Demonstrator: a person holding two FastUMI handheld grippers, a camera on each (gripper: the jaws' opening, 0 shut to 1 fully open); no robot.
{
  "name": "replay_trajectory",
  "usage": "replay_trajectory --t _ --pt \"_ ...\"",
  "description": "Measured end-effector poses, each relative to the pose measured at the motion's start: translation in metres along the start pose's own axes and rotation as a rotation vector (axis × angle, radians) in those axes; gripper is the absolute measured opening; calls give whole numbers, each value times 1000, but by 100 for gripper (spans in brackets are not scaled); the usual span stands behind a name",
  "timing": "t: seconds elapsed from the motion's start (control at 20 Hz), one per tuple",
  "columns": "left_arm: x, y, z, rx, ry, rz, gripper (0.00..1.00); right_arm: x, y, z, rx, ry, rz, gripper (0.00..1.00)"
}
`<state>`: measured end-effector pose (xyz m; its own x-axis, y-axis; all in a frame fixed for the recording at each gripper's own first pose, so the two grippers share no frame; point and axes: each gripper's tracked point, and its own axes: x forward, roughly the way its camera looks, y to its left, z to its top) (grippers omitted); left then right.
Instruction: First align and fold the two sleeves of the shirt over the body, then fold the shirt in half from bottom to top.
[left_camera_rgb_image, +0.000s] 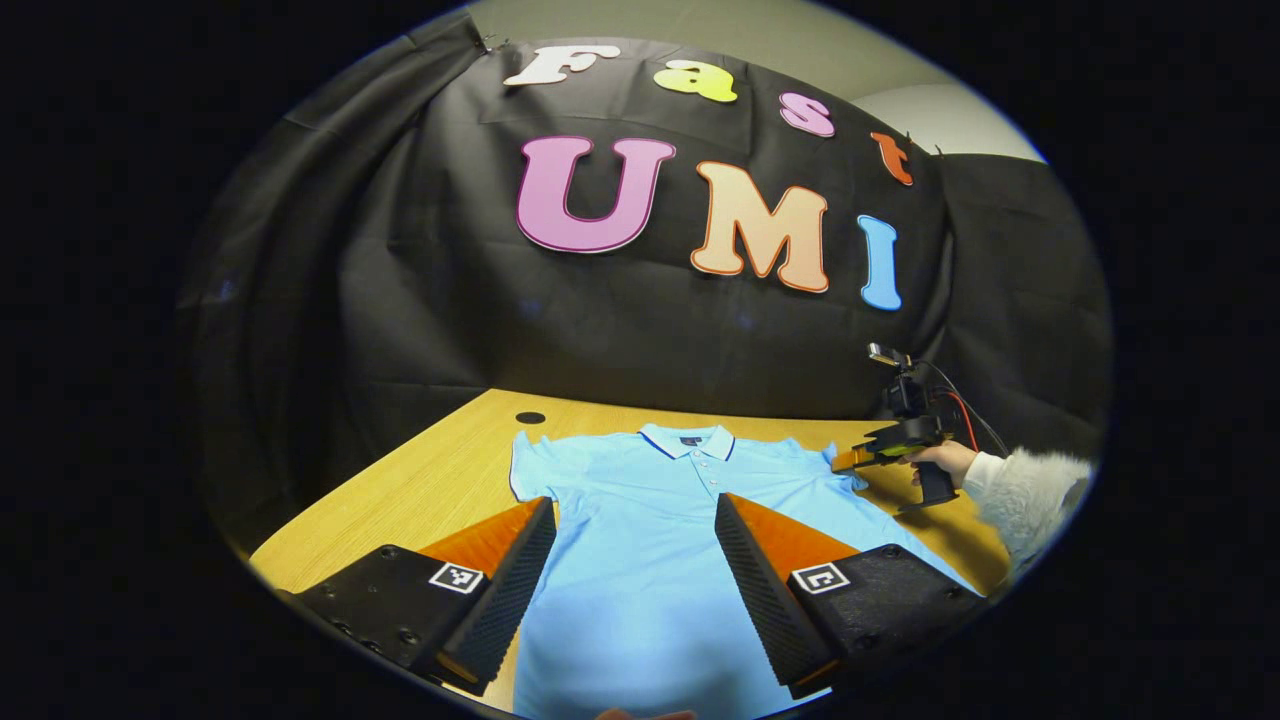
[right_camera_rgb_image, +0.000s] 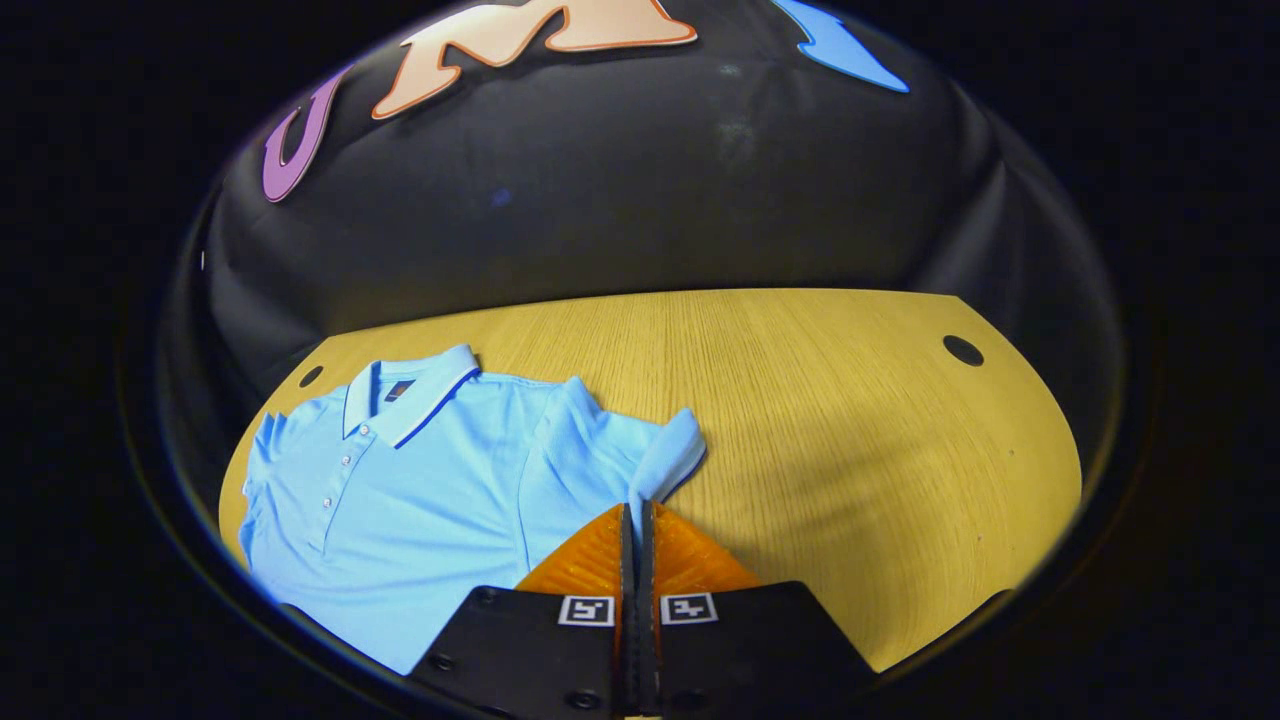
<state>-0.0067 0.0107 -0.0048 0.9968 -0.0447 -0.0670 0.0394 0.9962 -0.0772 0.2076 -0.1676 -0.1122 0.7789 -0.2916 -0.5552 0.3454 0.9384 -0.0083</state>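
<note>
Light blue polo shirt on a yellow-tan wood-grain bench.
Collar edged with a thin dark stripe, small dark tag inside the neck, pale buttons down the placket; dark round holes in the bench top; fuzzy white sleeve at the far hand; black booth wall behind.

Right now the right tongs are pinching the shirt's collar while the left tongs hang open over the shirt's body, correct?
Not the collar. The right gripper view shows the right tongs shut on the polo shirt's sleeve edge; the collar lies untouched. The left tongs do hang open over the shirt's body, as the left gripper view shows.
</note>
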Motion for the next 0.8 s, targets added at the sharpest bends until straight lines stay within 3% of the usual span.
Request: replay_trajectory --t 0.2,0.45,0.8 --pt "0 2 2 3 -5 4 95 -3 2 4 -35 -31 -29 2" --pt "0 2 -3 -1 6 2 95 -18 26 32 9 -118 21 2" --pt "-1 -1 -1 0 4 -8 95 -33 104 38 68 -151 235 2"
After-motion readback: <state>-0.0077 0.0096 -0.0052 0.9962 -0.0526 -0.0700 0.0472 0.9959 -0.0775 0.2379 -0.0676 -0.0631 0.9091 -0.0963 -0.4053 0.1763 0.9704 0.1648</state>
